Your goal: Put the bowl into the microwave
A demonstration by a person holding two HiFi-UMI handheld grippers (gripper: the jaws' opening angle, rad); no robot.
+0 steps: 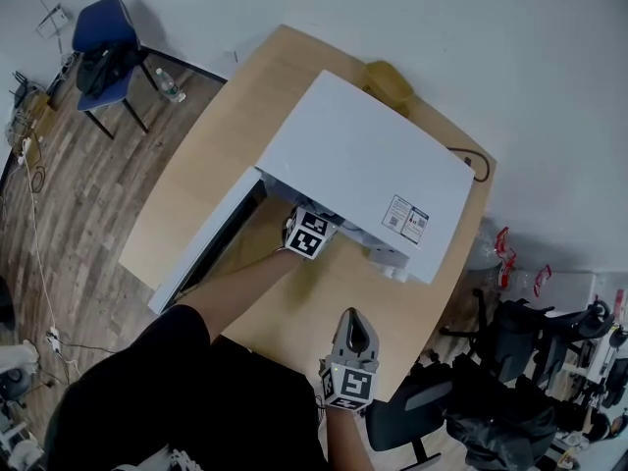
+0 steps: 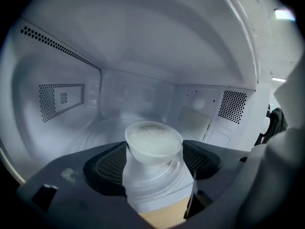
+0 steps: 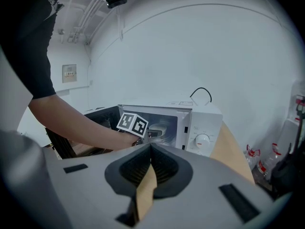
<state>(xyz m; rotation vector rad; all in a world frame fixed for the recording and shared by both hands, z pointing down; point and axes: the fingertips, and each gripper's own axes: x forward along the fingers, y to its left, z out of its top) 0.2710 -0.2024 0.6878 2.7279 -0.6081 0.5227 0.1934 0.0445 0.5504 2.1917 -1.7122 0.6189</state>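
Our left hand-held gripper (image 2: 153, 150) reaches inside the open microwave (image 1: 363, 155), with its jaws clenched on a small white bowl (image 2: 153, 138), one pad against each side just under the rim. The bowl is upright over the glass turntable (image 2: 155, 182), near the front of the cavity. We cannot tell whether its foot is resting on the glass yet.

It looks like a rigid, smooth-walled bowl, filled near the brim with something pale that we cannot identify. We judge it light enough for one gripper but slippery, and a hard knock on the glass could chip it. The present hold, across the widest part below the rim, seems the right one to us. We would keep it level and squeeze no harder than needed.

Our right hand-held gripper (image 3: 150, 149) hangs back over the table (image 1: 206, 155), with its jaws pressed together on nothing.
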